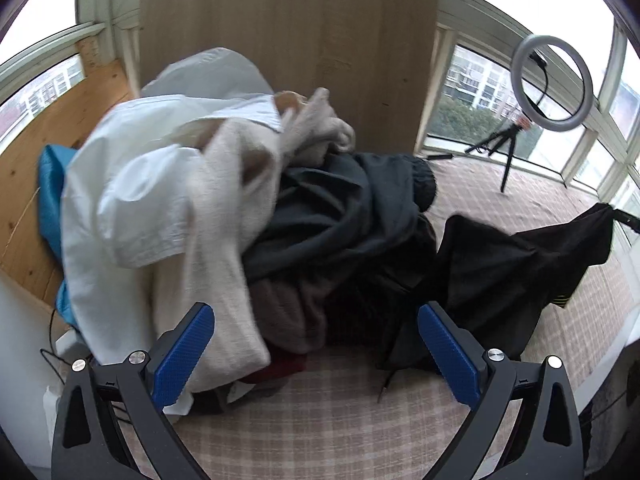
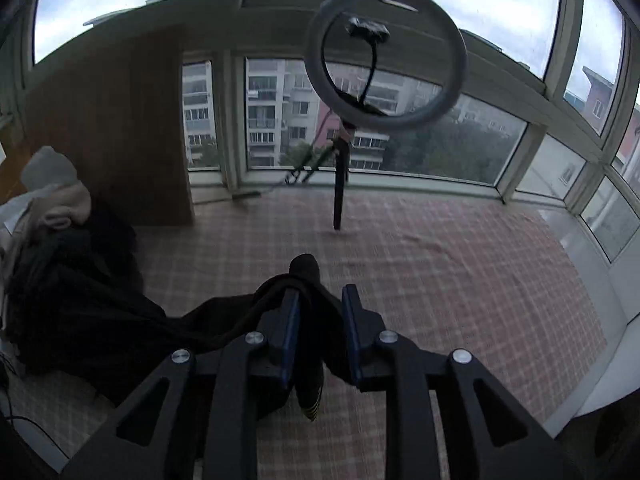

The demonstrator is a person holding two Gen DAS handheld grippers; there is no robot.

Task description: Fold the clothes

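Cloth of the black garment [image 1: 520, 264] stretched rightward from the pile [image 1: 224, 208] to the clamping right tool [image 2: 320, 304]; left tool [image 1: 316, 348] gaped empty.

Clothes pile [image 1: 248, 208]: a loose, unfolded heap on the plaid-covered surface, set against a wooden panel. Uppermost is a crumpled white garment [image 1: 132, 200]. A cream knit garment [image 1: 224, 240] drapes down the front of the heap. A dark grey garment [image 1: 340, 208] lies bunched to the right. A blue item [image 1: 50, 200] shows at the left edge, partly hidden. The black garment [image 1: 520, 264] extends rightward from the heap, raised at its far end, with yellow stripes [image 1: 562, 300] at one edge.
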